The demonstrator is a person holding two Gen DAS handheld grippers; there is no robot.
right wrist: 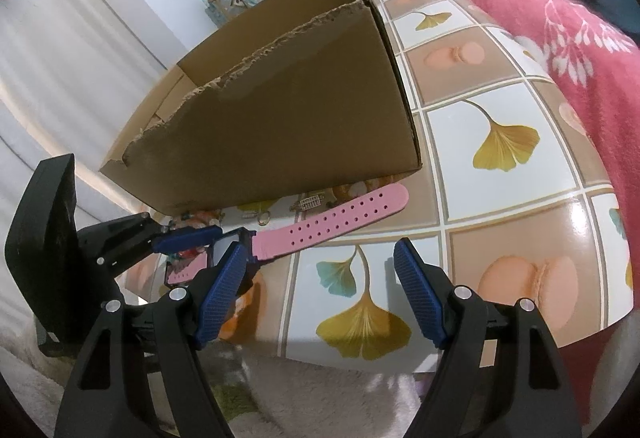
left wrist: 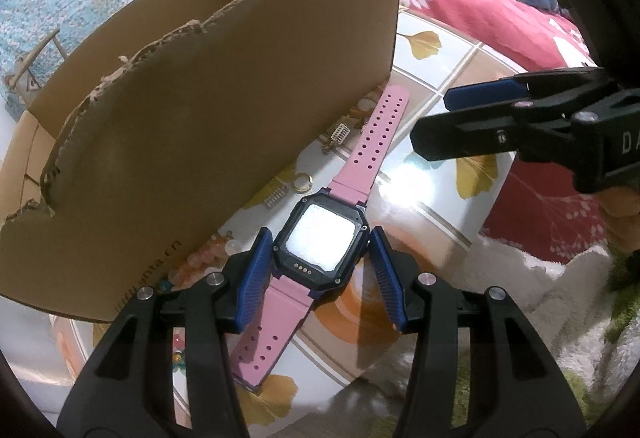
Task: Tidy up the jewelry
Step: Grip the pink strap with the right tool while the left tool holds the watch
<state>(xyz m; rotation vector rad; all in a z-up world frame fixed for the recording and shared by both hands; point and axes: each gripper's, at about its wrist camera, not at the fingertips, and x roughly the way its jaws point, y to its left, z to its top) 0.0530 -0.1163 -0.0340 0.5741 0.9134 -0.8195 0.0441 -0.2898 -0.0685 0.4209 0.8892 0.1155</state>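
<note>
Pink silicone straps run out from either end of a smartwatch (left wrist: 320,238) that lies face up on the tabletop (right wrist: 516,238), its dark square case sitting between the blue ribbed pads of the left gripper (left wrist: 321,258); the pads flank the case closely on both sides, but whether they press on it or stand just off it cannot be told from either view. One strap reaches away toward the foot of a torn-edged cardboard box (left wrist: 224,109), which stands on the table just beyond the watch. Along the base of that box lie small pieces of jewelry: a gold ring (left wrist: 303,182), a small comb-shaped charm (left wrist: 277,194), a tiny abacus-like pendant (left wrist: 340,133) and some pale orange beads (left wrist: 208,258). Off to the right of the watch, the right gripper (right wrist: 320,294) hangs over the ginkgo-leaf pattern of the table covering with its jaws spread wide and nothing between them. A red floral blanket (right wrist: 560,25) lies on the far side of the table
</note>
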